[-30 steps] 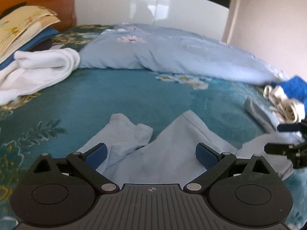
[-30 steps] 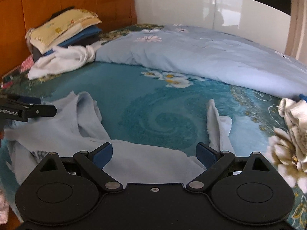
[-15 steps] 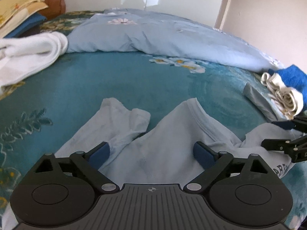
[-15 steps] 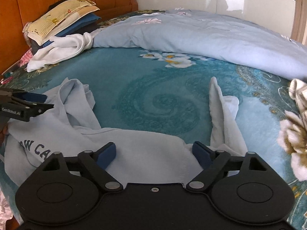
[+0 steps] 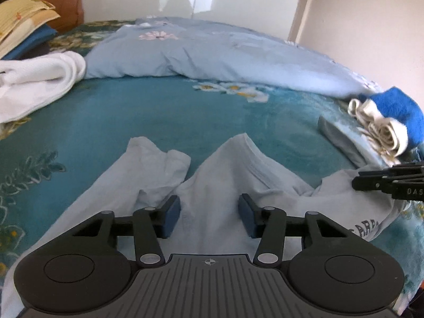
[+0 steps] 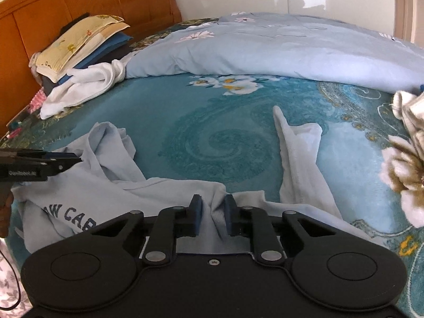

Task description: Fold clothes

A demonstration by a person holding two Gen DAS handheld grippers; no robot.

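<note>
Pale blue tee (image 6: 111, 193) lies crumpled, printed side up, on the teal bedspread (image 6: 212, 132), near edge of the bed. One sleeve (image 6: 296, 153) sticks up and away on the right, the other (image 5: 148, 169) on the left; collar peak (image 5: 246, 148) between them in the left view. So the long axis runs left-right across both grippers, body hem toward the person.

Right gripper (image 6: 213, 212): nearly clenched, a ridge of tee fabric pinched between the pads, close to the hem edge. Left gripper (image 5: 209, 212): released, pads apart, straddling fabric just below the collar but not nipping it.

Each gripper sits over its own half of the tee, right nearer the print, so a sideways pull apart looks like what would flatten it. Not folded as it lies.

Around it: quilt (image 6: 265, 50) behind, white garment (image 6: 84, 87) and folded stack (image 6: 79, 39) by the headboard, rolled towels (image 5: 381, 129) far right.
</note>
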